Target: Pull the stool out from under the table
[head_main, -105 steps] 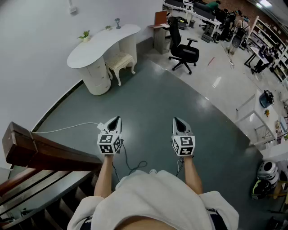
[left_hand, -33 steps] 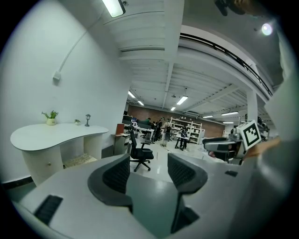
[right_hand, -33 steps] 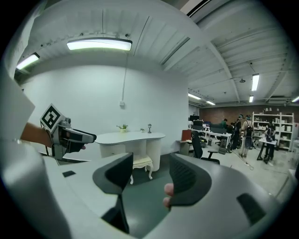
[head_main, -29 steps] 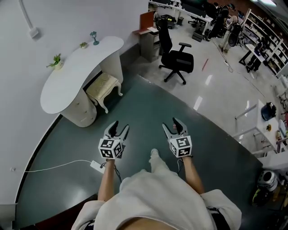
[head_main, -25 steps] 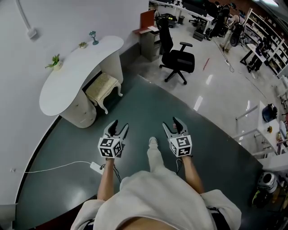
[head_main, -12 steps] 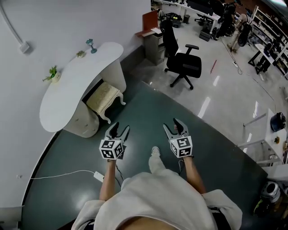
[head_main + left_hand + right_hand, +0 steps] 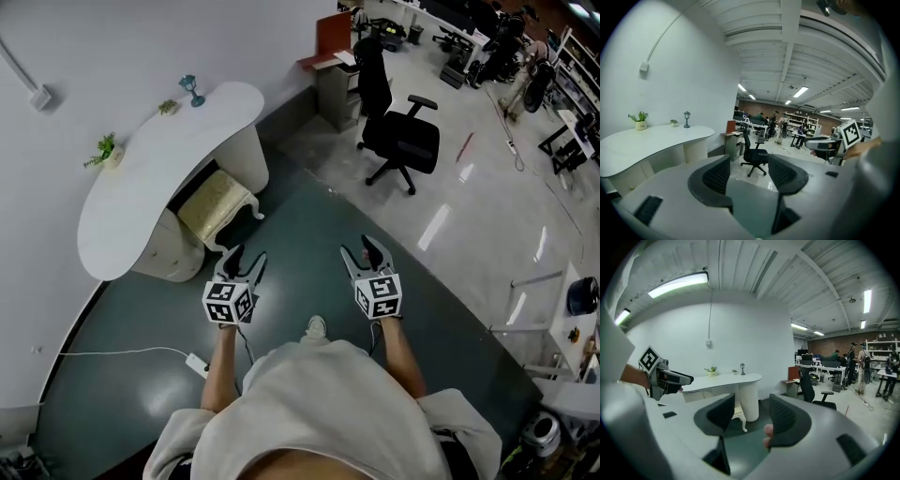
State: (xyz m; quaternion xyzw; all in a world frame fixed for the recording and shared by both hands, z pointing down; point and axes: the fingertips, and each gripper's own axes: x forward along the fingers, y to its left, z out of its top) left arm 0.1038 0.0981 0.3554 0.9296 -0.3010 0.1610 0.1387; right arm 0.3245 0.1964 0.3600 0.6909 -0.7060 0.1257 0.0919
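Nothing of the pull itself is done yet, as far as these views show. The stool (image 7: 217, 208) stands in the recess of the curved white table (image 7: 150, 173), its pale cushioned seat partly tucked beneath the tabletop and partly showing past the edge, its carved legs on the dark green floor (image 7: 309, 225). The person stands on that floor facing the table, one shoe (image 7: 317, 326) forward, and holds both tools out in front. The left gripper (image 7: 244, 259) has its jaws spread with only air between them, and its own view looks past the table's end toward the black office chair (image 7: 405, 142) rather than at the stool. The right gripper (image 7: 360, 250) is likewise spread and holds nothing, though its view frames one white stool leg and the table's pedestal in the gap between its jaws. Neither gripper touches the stool — the left one is the nearer of the two in the head view, yet bare floor lies between it and the seat. By my reading this is the approach. What is left is almost everything: closing the remaining gap, lowering the grippers to the seat edge or a leg, closing on it, and drawing the stool clear of the tabletop onto open floor. A small plant (image 7: 106, 150) and an ornament (image 7: 192, 91) on the tabletop sit well away from that path.
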